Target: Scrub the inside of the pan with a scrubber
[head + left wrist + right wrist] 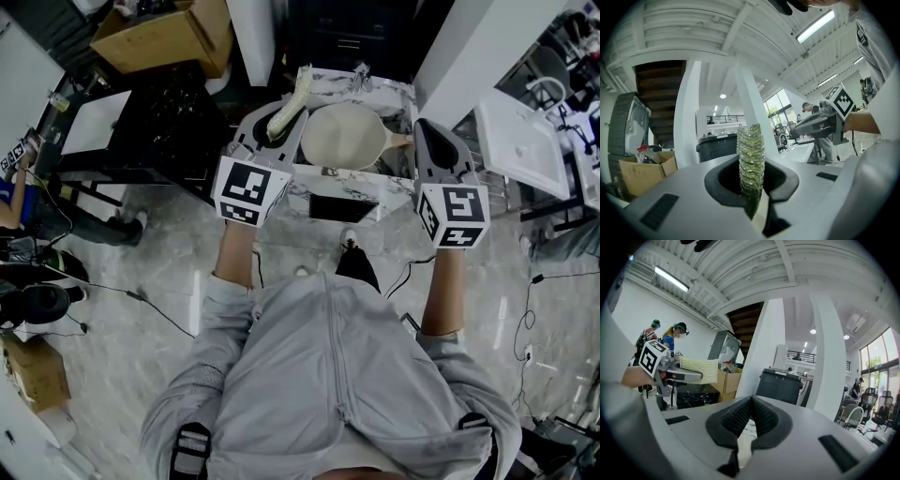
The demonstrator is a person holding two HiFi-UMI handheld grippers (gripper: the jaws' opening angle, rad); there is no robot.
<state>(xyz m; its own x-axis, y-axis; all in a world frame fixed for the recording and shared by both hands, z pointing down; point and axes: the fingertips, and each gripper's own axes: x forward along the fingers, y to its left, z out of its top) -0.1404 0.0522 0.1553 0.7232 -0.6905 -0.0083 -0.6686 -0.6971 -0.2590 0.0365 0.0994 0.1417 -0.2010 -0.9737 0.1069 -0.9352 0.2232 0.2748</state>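
We wear a light grey zip jacket (328, 375) in the lower middle of the frame. Its sleeves (223, 295) end near the elbows. Black straps (190, 448) show at the bottom. Our left gripper (279, 122) and right gripper (424, 131) are grey. Each has a black-and-white marker cube (248, 190) and black bumpy pads (733, 418).

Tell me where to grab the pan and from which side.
Take the pan by its handle, coming from the right with the right gripper. The handle juts sideways toward that gripper; the left gripper is shut on the scrubber.
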